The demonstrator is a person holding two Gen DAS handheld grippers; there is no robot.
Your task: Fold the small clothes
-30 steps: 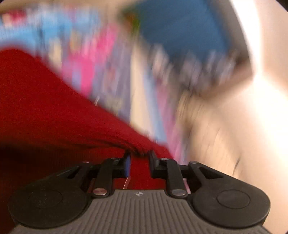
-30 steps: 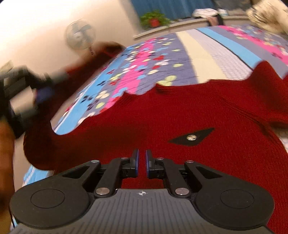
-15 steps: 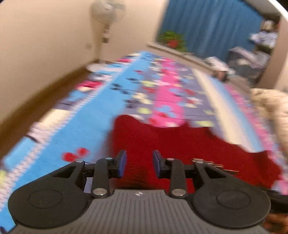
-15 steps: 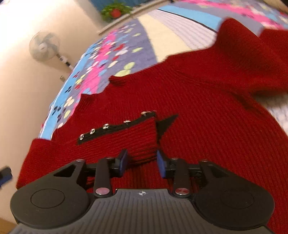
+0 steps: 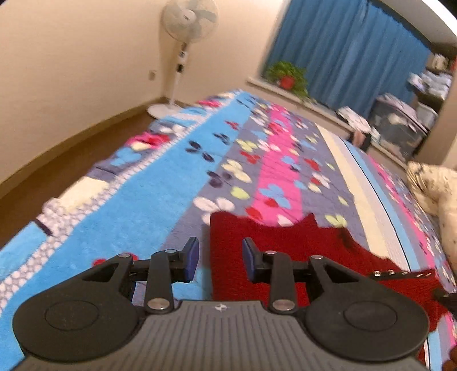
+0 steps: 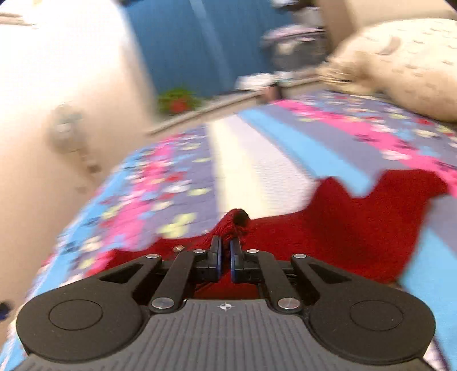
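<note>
A dark red knit garment lies spread on the flowered bedspread; a black strip of metal snaps shows near its right end. My left gripper hangs open just above the garment's left edge, its blue pads holding nothing. In the right wrist view, blurred by motion, my right gripper is shut on a bunched fold of the red garment, which pokes up past the fingertips. The rest of the cloth trails down onto the bedspread.
A standing fan is in the far left corner, a potted plant on the sill before blue curtains. A cream pillow lies at the bed's right. The bed's left edge drops to brown floor. Storage boxes stand beyond.
My left gripper let go of the red cloth, opened and swung to look across the bed. My right gripper opened around a folded edge, then shut on it and rose a little.
</note>
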